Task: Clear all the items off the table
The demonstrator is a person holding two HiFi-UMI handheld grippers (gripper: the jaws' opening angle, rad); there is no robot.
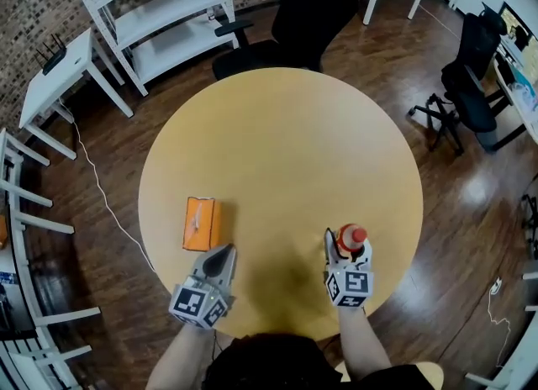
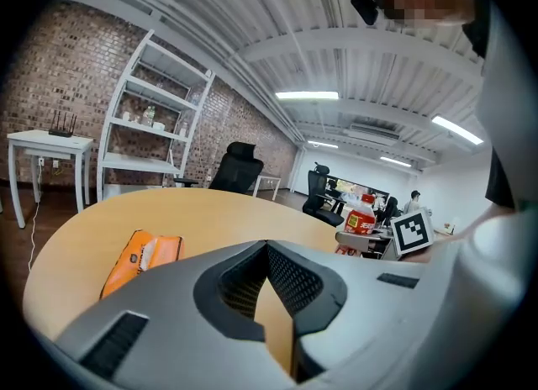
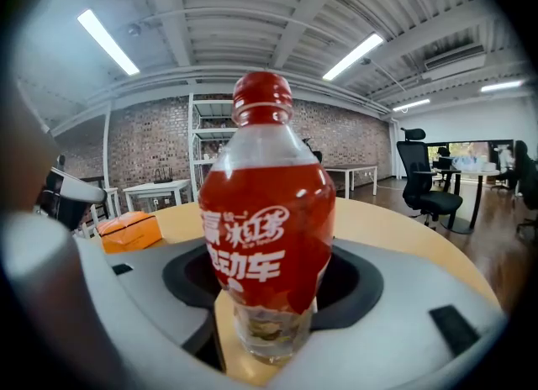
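Note:
A red-labelled drink bottle (image 1: 351, 239) with a red cap stands upright near the front right edge of the round wooden table (image 1: 277, 153). My right gripper (image 1: 349, 247) has its jaws on both sides of the bottle's lower body (image 3: 269, 229), pressing on it. An orange flat pack (image 1: 202, 223) lies at the front left. Just behind it and to the right, my left gripper (image 1: 225, 252) points forward, shut and empty. In the left gripper view the pack (image 2: 139, 258) lies left of the closed tips (image 2: 269, 250), and the bottle (image 2: 361, 218) shows at the right.
A black office chair (image 1: 294, 18) stands at the table's far edge. A white shelf unit (image 1: 160, 18) and a small white table (image 1: 59, 69) are at the back left. Another black chair (image 1: 466, 86) is at the right, and a white cable (image 1: 101, 195) runs over the floor.

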